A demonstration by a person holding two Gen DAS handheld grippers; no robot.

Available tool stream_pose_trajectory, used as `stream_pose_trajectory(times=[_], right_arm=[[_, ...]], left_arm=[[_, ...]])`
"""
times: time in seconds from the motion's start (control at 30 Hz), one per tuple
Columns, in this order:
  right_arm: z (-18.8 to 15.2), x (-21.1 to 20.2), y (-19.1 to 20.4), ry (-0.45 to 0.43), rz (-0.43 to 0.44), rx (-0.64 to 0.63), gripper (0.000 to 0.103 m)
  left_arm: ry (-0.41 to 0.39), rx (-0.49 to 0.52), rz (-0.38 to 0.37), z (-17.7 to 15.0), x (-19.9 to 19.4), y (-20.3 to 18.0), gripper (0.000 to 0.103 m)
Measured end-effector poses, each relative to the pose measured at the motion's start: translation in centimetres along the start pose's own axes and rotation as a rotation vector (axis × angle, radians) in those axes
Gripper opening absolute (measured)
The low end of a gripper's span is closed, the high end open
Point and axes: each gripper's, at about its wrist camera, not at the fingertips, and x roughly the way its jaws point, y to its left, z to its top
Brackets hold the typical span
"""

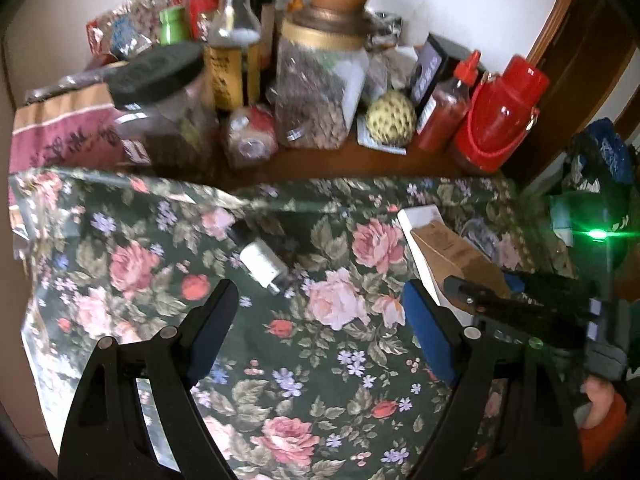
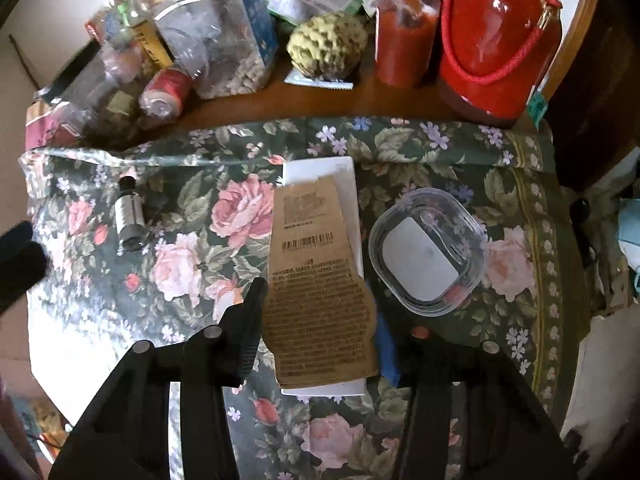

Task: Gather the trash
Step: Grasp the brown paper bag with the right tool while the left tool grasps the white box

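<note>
Beside the carton (image 2: pixel 320 280), clear tub (image 2: pixel 428 252).

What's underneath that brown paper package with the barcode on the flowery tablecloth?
A white flat box or card lies under the brown paper package, its edges showing at the top, right side and bottom. Its middle is covered, so whatever is printed there cannot be seen.

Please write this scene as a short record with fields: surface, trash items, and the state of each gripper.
surface: floral cloth on a table
trash 1: brown-and-white carton, lying flat
trash 2: clear tub, right of the carton
trash 3: small bottle, on its side, left
left gripper: open, above bare cloth
right gripper: closing around the carton; contact unclear
</note>
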Motion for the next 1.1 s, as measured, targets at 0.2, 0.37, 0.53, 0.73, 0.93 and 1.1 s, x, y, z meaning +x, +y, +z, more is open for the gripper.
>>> stream_pose_trajectory(times=[0.2, 0.37, 0.53, 0.73, 0.93, 1.1], right_arm=[[-1.3, -4.8, -2.3, -0.093, 0.000, 0.007, 0.044], [-2.3, -9.0, -7.5, -0.154, -0.024, 0.123, 0.044], [-4.4, -11.9, -12.6, -0.196, -0.088, 0.245, 0.045], [-7.5, -13.8, -16.6, -0.210, -0.133, 0.351, 0.045], [-8.7, -14.4, -17.3, -0.210, -0.132, 0.375, 0.045], [-8.7, -15.1, -16.9, -0.237, -0.110, 0.344, 0.045]], left_arm=[[0.069, 0.002, -0.050, 0.3, 2.8, -3.1, 0.084], [0.122, 0.037, -0.074, 0.7, 5.7, -7.3, 0.084], [0.135, 0.073, -0.017, -0.4, 8.6, -11.4, 0.084], [0.133, 0.104, 0.084, -1.5, 11.4, -14.3, 0.084], [0.092, 0.063, 0.131, -1.7, 12.5, -14.3, 0.067], [0.098, 0.060, 0.104, -1.5, 12.4, -14.1, 0.053]])
